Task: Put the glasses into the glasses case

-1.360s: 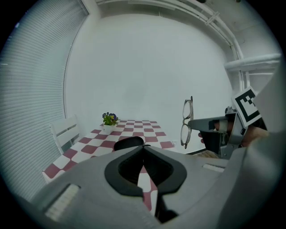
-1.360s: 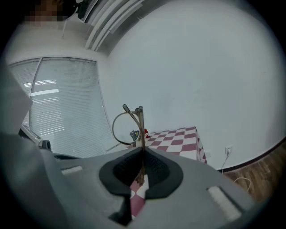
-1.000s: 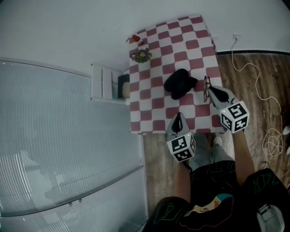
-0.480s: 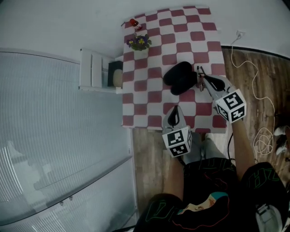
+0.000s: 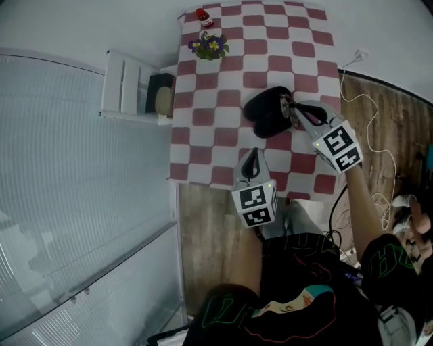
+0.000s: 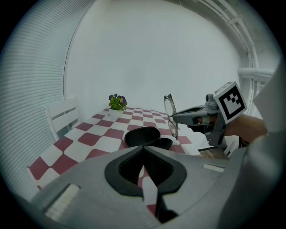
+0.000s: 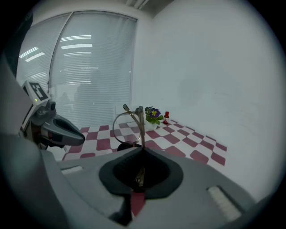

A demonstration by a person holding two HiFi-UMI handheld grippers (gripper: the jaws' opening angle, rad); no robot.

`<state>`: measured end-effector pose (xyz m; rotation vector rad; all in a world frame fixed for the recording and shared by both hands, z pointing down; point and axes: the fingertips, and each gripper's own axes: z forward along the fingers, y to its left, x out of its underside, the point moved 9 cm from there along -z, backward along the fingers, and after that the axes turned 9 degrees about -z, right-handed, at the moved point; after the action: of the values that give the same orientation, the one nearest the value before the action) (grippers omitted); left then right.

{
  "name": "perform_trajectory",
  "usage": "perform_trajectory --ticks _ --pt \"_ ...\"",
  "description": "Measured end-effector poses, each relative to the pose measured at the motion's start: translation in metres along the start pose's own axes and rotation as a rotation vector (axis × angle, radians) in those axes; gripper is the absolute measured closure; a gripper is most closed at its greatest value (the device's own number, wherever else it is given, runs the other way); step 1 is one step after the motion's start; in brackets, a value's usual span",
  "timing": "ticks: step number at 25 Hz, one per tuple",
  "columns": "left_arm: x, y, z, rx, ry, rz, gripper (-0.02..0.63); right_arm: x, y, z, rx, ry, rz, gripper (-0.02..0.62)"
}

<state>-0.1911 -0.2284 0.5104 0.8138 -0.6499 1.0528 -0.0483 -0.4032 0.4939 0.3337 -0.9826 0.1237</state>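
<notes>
The black glasses case [image 5: 266, 111] lies open on the red-and-white checked table [image 5: 223, 142]; the left gripper view also shows the case [image 6: 146, 136]. My right gripper [image 5: 292, 108] is shut on the glasses [image 5: 287, 107] and holds them at the case's right edge, just above it. In the right gripper view the glasses [image 7: 128, 125] stand up from the shut tips of that gripper [image 7: 143, 147]. The left gripper view has the glasses [image 6: 169, 115] hanging over the case. My left gripper [image 5: 252, 151] is shut and holds nothing, near the table's front edge, a little short of the case.
A potted flower [image 5: 210, 46] and a small red bottle [image 5: 202, 14] stand at the table's far left corner. A white shelf unit [image 5: 128, 84] stands against the table's left side. A white cable [image 5: 352, 67] trails over the wooden floor on the right.
My right gripper has carried the glasses leftward from beside the case to its right edge and rolled them. My left gripper has moved a little forward over the table's front edge.
</notes>
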Motion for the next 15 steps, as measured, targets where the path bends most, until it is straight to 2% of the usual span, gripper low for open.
perform_trajectory --ticks 3,8,15 --pt "-0.004 0.013 0.004 -0.012 0.002 -0.011 0.597 -0.009 0.001 0.013 -0.027 0.029 -0.118 0.581" --pt "-0.008 0.03 0.008 -0.026 -0.002 -0.044 0.597 -0.018 0.006 0.036 -0.082 0.14 -0.378 0.581" --pt "-0.01 0.036 0.021 -0.008 -0.001 -0.064 0.597 -0.021 0.021 0.065 -0.188 0.277 -0.633 0.581"
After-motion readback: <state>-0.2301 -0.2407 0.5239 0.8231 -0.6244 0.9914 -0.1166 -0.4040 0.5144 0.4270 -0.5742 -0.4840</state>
